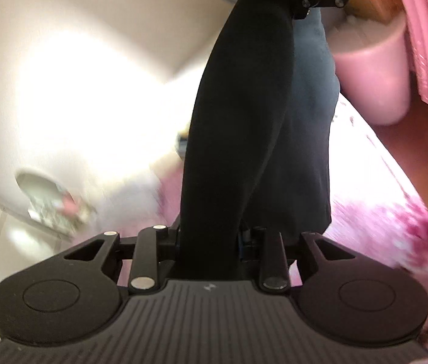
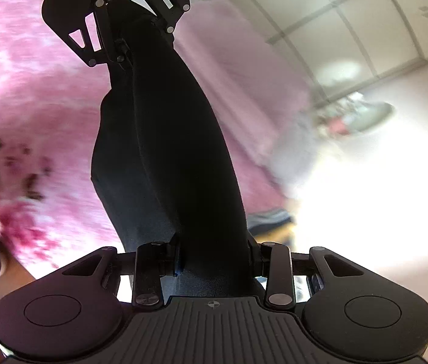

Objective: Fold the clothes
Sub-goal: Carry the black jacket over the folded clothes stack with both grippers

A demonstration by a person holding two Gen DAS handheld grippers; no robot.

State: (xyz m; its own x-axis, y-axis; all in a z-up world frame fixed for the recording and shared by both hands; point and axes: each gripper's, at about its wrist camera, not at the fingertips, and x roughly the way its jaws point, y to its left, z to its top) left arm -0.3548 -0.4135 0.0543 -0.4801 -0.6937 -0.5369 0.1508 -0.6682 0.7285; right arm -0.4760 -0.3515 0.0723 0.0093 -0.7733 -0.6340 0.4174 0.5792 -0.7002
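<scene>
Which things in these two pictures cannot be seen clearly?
- Left gripper fingertips: left wrist view, buried in the black garment.
- Right gripper fingertips: right wrist view, the garment covers them.
- Garment's full shape: stretched between the grippers, its type is unclear.
- Pink patterned bedcover: motion blur smears its pattern.

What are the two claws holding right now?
Left claw: shut on the black stretchy cloth garment.
Right claw: shut on the same garment's other end.

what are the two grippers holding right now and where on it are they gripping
Both are shut on one black garment, stretched between them. The left gripper clamps one end and the right gripper the other; which part of the garment cannot be told.
</scene>
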